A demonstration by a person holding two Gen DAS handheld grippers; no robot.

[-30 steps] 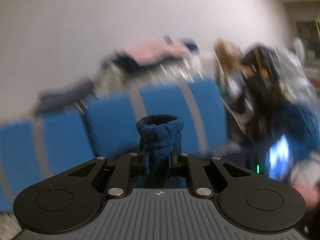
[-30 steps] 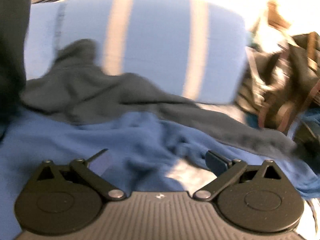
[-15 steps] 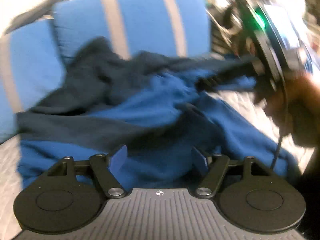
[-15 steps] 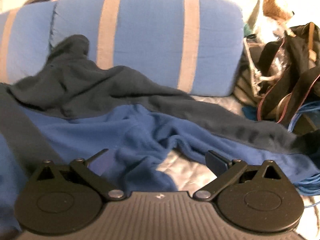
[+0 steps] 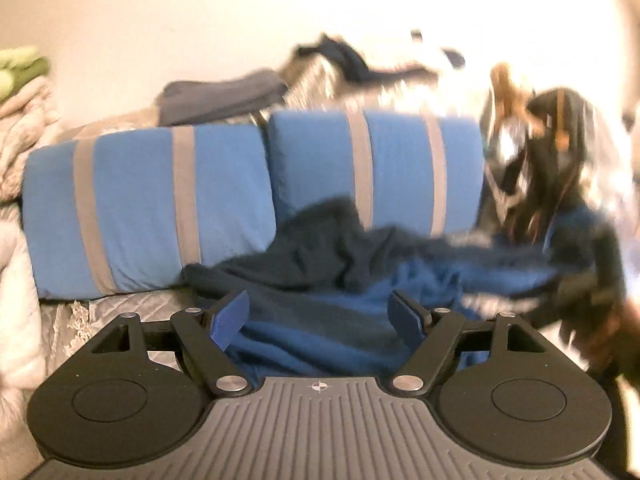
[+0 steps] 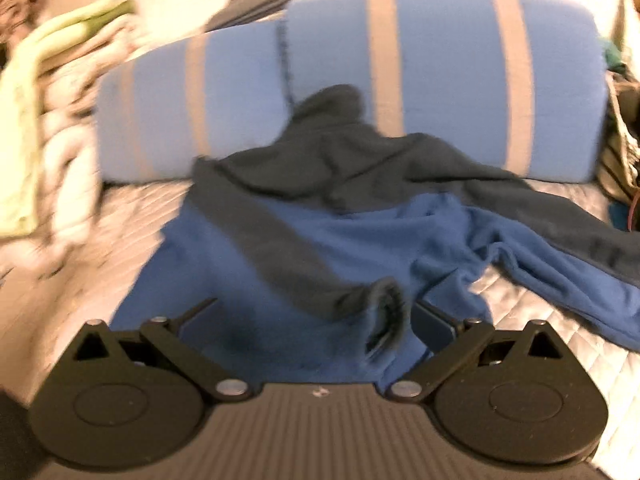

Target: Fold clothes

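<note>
I see the left tongs (image 5: 318,316) tilted down over the blue and dark sweater (image 6: 320,232), their jaws opening with nothing gripped. My right tongs (image 6: 316,320) also angle down, spread apart and empty. The sweater lies crumpled on the bed (image 6: 560,320) against striped pillows (image 6: 440,60).

Fuzzy matt fleece hoodie (image 6: 328,240) on a quilted, faintly glossy bedspread (image 6: 532,292).
</note>
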